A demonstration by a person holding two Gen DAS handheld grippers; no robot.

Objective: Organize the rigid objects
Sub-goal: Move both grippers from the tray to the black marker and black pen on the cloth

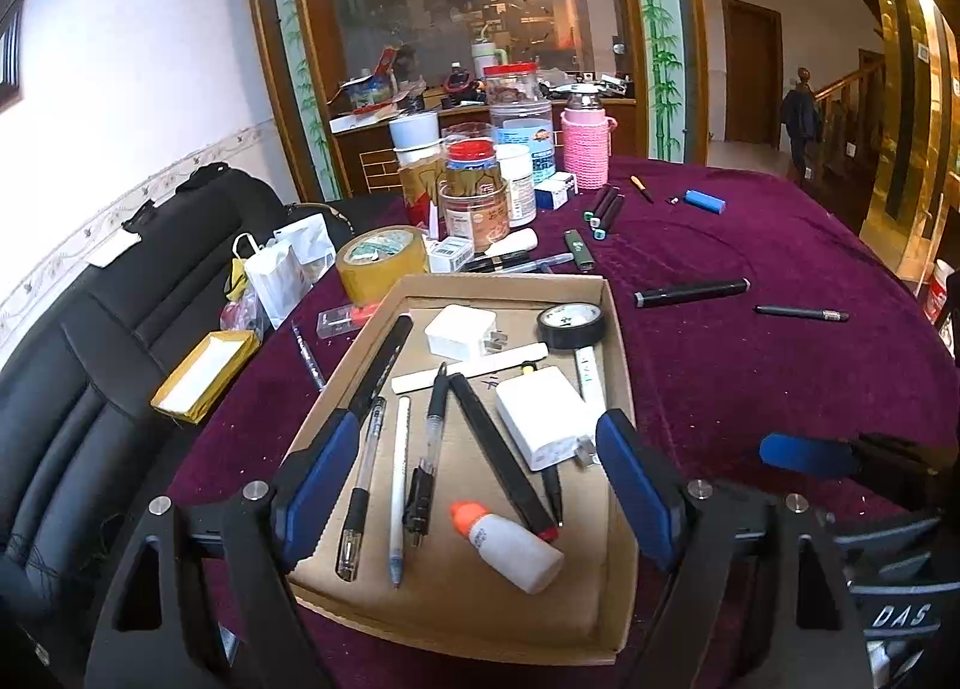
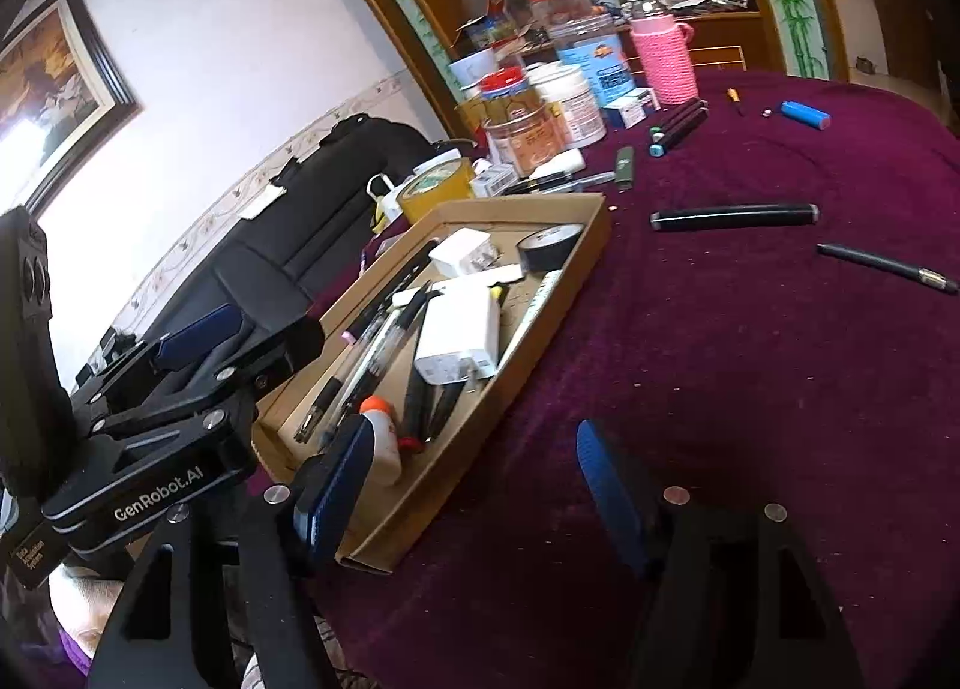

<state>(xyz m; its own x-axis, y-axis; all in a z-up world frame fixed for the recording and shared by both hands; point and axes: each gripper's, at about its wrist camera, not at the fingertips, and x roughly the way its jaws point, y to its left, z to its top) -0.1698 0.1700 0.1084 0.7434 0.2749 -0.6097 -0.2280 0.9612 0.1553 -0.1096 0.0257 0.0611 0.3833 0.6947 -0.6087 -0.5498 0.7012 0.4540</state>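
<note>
Left gripper (image 1: 474,485) hovering over the near half of a shallow cardboard tray (image 1: 621,365), jaws spread wide and gripping nothing, blue pads flanking the tray's contents without touching them. Inside the tray: a small white bottle with an orange cap (image 1: 510,545) at 6 o'clock, a clear pen with a black grip (image 1: 360,485) and a slim white pen (image 1: 398,485) toward 8 o'clock, a black pen with a clip (image 1: 427,449) at centre, a long black marker with a red end (image 1: 501,455) lying diagonally, a white charger (image 1: 543,419) toward 3 o'clock, a second white plug adapter (image 1: 459,332) at 12 o'clock, a roll of black tape (image 1: 570,323) at 1 o'clock.

Right gripper (image 2: 474,479) low over the purple tablecloth (image 2: 750,359), beside the tray's right wall (image 2: 498,383), jaws likewise wide apart and empty, left pad over the tray's near corner, right pad over bare cloth.

Still loose on the cloth, out at 1 to 2 o'clock from the tray: a thick black marker (image 1: 690,291), a thin dark pen (image 1: 801,313), a blue lighter (image 1: 705,201), a dark green lighter (image 1: 579,249), a bundle of black markers with green ends (image 1: 606,209). Behind the tray at 11 o'clock, a roll of tan packing tape (image 1: 381,263); at 12 o'clock, a cluster of jars (image 1: 480,191) and a flask in a pink knitted sleeve (image 1: 585,146).
</note>
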